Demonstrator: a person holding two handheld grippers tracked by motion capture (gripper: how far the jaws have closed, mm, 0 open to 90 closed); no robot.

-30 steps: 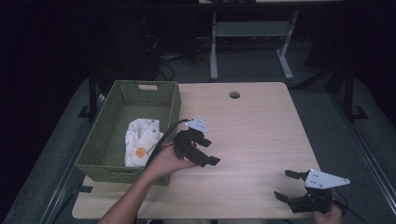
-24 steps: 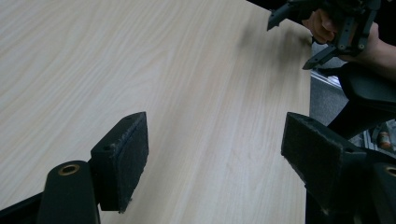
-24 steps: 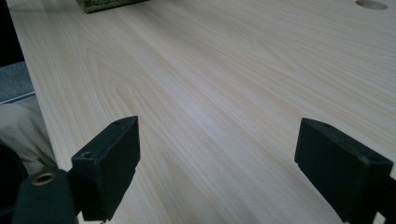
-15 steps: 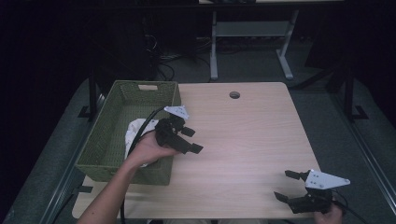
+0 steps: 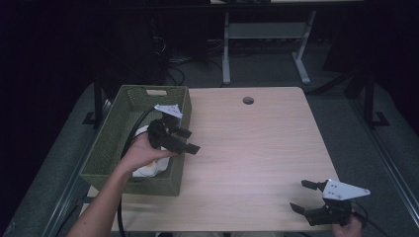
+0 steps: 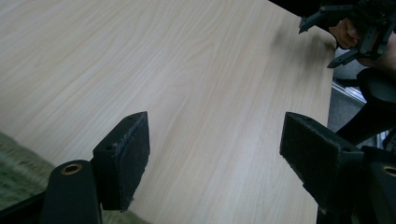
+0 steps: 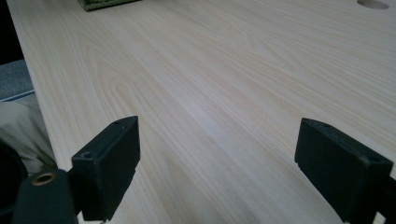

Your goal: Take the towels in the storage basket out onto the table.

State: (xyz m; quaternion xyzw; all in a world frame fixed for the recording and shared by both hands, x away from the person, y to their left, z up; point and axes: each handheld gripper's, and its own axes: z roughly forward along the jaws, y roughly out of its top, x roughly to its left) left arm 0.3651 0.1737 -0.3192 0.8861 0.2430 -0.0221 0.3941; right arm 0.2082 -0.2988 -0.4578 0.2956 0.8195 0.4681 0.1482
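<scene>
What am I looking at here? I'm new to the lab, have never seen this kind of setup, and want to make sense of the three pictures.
There is no robot: a person holds a hand tool with two black jaws in each hand. The high view looks down on a wooden table. The left gripper hovers at the edge of a green woven basket, which holds a white packet with an orange mark. The right gripper waits at the table's near right corner. The other two pictures come from cameras riding on the tools. The left gripper view looks past its own pads across bare wood to the other hand's gripper far off. The right gripper view looks between its pads over the tabletop. Both jaws stand wide apart and hold nothing.
</scene>
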